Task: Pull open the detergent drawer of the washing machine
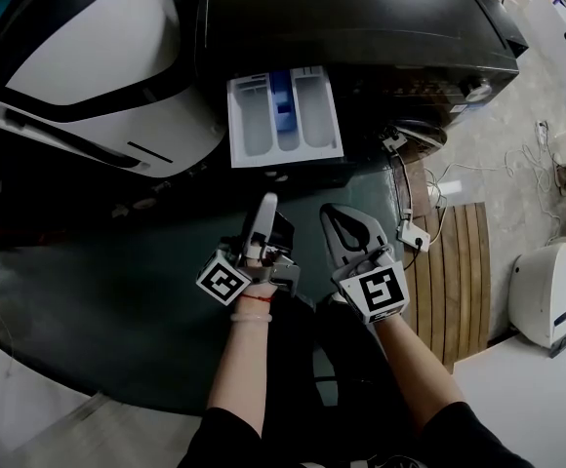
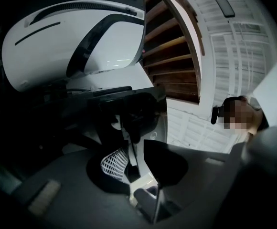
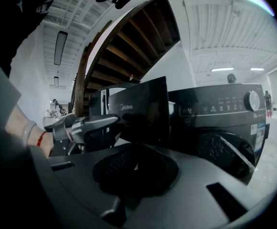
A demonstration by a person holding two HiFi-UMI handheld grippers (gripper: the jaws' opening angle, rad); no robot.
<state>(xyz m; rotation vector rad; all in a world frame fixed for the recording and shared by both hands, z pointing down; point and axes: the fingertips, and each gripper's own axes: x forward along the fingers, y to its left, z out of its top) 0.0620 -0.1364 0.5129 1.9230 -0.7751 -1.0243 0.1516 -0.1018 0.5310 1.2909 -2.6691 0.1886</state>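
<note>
The black washing machine [image 1: 361, 18] fills the top of the head view. Its detergent drawer [image 1: 285, 115] stands pulled out, showing white compartments and a blue insert. Both grippers hang below the drawer, apart from it. My left gripper [image 1: 263, 208] points up toward the drawer; in its own view the left gripper [image 2: 137, 163] has a narrow gap between its pads with nothing in it. My right gripper [image 1: 340, 220] sits beside it on the right; in its own view the right gripper [image 3: 136, 163] has its dark pads together, empty. That view also shows the machine's dial [image 3: 250, 100].
A white appliance with black trim [image 1: 98, 76] stands left of the washing machine. On the floor to the right lie a wooden slatted board [image 1: 459, 271], loose cables with plugs [image 1: 415, 234] and a small white device [image 1: 545, 291]. A staircase [image 2: 172, 46] rises behind.
</note>
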